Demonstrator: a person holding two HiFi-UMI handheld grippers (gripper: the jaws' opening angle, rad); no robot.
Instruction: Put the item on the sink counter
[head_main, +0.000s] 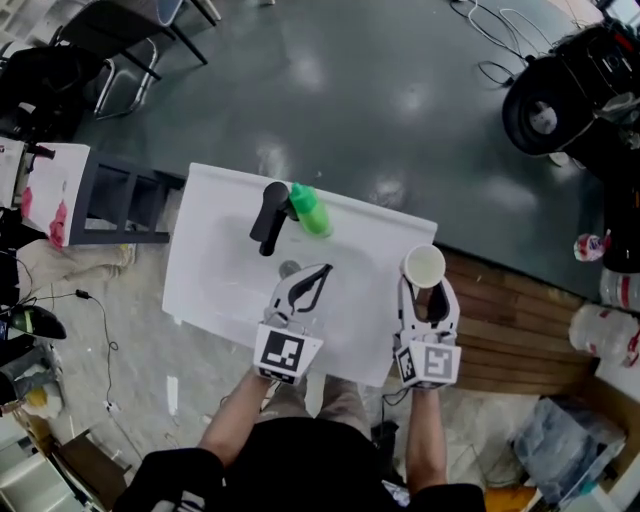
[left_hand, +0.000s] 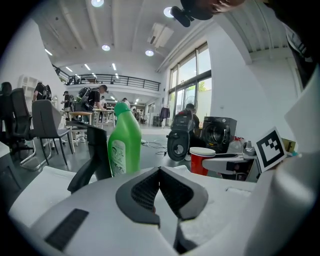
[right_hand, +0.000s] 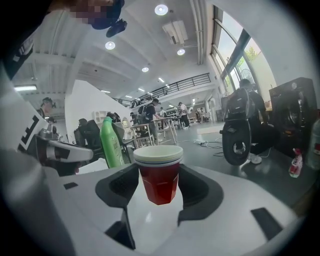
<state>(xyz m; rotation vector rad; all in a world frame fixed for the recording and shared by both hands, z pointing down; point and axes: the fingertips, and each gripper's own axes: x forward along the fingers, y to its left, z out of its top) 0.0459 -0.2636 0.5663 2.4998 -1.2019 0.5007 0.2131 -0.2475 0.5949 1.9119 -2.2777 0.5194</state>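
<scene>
Hand-held gripper (head_main: 428, 296), cup (head_main: 424, 267) at counter (head_main: 208, 235) corner

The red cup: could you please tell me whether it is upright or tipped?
Upright. The red cup, gripped by the right gripper, has its white rim level on top; the head view shows its mouth facing up.

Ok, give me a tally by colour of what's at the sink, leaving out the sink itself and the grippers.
Green: 1 (bottle)
Red: 1 (cup)
Black: 1 (faucet)
Total: 3
</scene>
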